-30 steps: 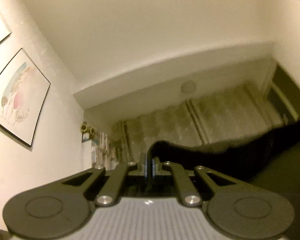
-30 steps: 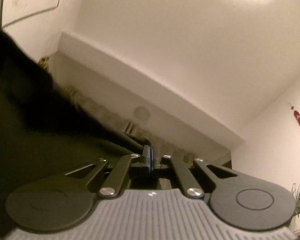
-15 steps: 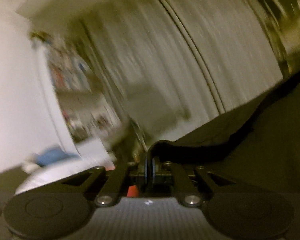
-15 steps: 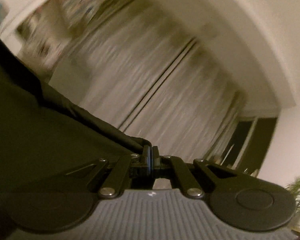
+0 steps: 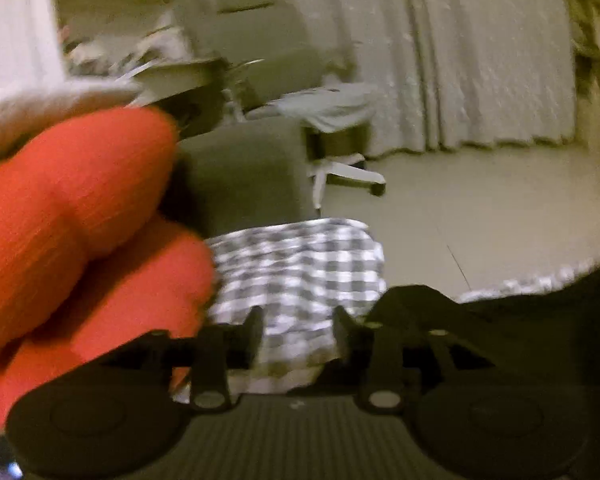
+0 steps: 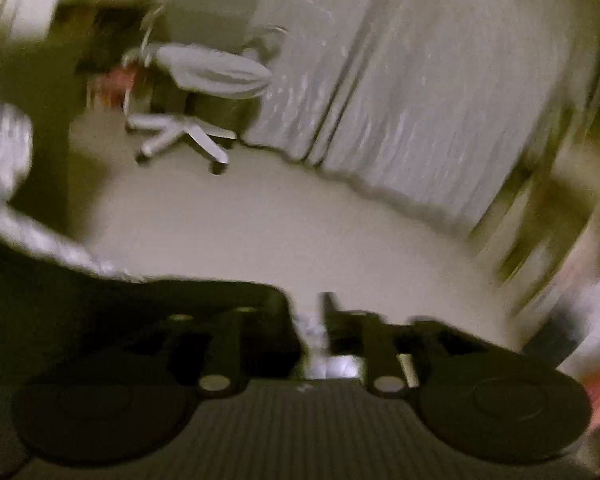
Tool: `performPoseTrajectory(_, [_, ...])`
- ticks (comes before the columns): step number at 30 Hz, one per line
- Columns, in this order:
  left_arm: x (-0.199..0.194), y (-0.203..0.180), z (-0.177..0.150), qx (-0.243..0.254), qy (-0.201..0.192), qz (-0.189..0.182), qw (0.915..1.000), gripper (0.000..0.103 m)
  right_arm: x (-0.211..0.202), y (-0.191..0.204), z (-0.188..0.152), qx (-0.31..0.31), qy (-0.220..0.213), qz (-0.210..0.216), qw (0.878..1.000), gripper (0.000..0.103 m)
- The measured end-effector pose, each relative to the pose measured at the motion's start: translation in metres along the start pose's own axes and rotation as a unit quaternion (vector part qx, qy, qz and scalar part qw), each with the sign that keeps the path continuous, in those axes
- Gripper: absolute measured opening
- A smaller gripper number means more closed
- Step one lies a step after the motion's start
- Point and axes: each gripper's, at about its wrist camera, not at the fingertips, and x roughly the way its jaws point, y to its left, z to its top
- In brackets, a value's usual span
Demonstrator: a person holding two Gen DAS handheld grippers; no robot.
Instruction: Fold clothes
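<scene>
The black garment lies low at the right of the left wrist view, its edge bunched over the outer side of the right finger. My left gripper has its jaws opening, and only a grey-and-white checked cloth shows in the gap. In the right wrist view the same black garment spreads across the lower left and covers the left finger. My right gripper is also opening, with pale cloth and floor showing in a narrower gap. Both views are blurred by motion.
Two red cushions crowd the left of the left wrist view. A white-based office chair with grey clothing on its seat stands on the pale floor. Light curtains hang behind it.
Both grippers swung down from facing the ceiling to facing the floor and checked cloth. Both were shut on the black garment's edge; now their jaws stand apart and the garment is out of them.
</scene>
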Motion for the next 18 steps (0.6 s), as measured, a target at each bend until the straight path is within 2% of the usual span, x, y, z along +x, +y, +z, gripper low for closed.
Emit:
performPoseTrajectory(2, [0.003, 0.006, -0.004, -0.021, 0.006, -0.012, 0.9997, 0.059, -0.014, -0.023, -0.001, 0.045, 0.021, 0.037, 0.998, 0.036])
performPoseTrajectory(3, [0.005, 0.009, -0.006, -0.032, 0.009, -0.017, 0.9993, 0.060, -0.020, -0.023, -0.005, 0.050, 0.029, 0.048, 0.997, 0.041])
performPoseTrajectory(7, [0.024, 0.002, -0.021, -0.042, 0.039, -0.040, 0.9976, 0.062, -0.025, -0.029, -0.023, 0.091, 0.050, 0.109, 0.989, 0.044])
performPoseTrajectory(10, [0.039, -0.002, -0.027, -0.070, 0.049, -0.060, 0.9945, 0.062, -0.025, -0.033, -0.037, 0.122, 0.056, 0.157, 0.978, 0.044])
performPoseTrajectory(11, [0.044, -0.003, -0.029, -0.080, 0.052, -0.065, 0.9933, 0.058, -0.027, -0.030, -0.041, 0.119, 0.055, 0.170, 0.977, 0.044])
performPoseTrajectory(12, [0.048, -0.006, -0.031, -0.079, 0.056, -0.063, 0.9933, 0.033, -0.028, -0.026, -0.040, 0.116, 0.055, 0.185, 0.974, 0.044])
performPoseTrajectory(13, [0.051, -0.009, -0.033, -0.076, 0.061, -0.061, 0.9934, 0.017, -0.029, -0.022, -0.040, 0.112, 0.055, 0.200, 0.972, 0.044])
performPoseTrajectory(14, [0.052, -0.012, -0.035, -0.076, 0.060, -0.057, 0.9937, 0.005, -0.030, -0.018, -0.037, 0.109, 0.050, 0.219, 0.968, 0.044])
performPoseTrajectory(15, [0.052, -0.014, -0.037, -0.075, 0.060, -0.052, 0.9940, 0.005, -0.031, -0.015, -0.034, 0.107, 0.045, 0.235, 0.965, 0.044])
performPoseTrajectory(18, [0.045, -0.010, -0.035, -0.085, 0.042, -0.039, 0.9948, 0.003, -0.047, -0.023, -0.023, 0.114, 0.017, 0.232, 0.966, 0.044])
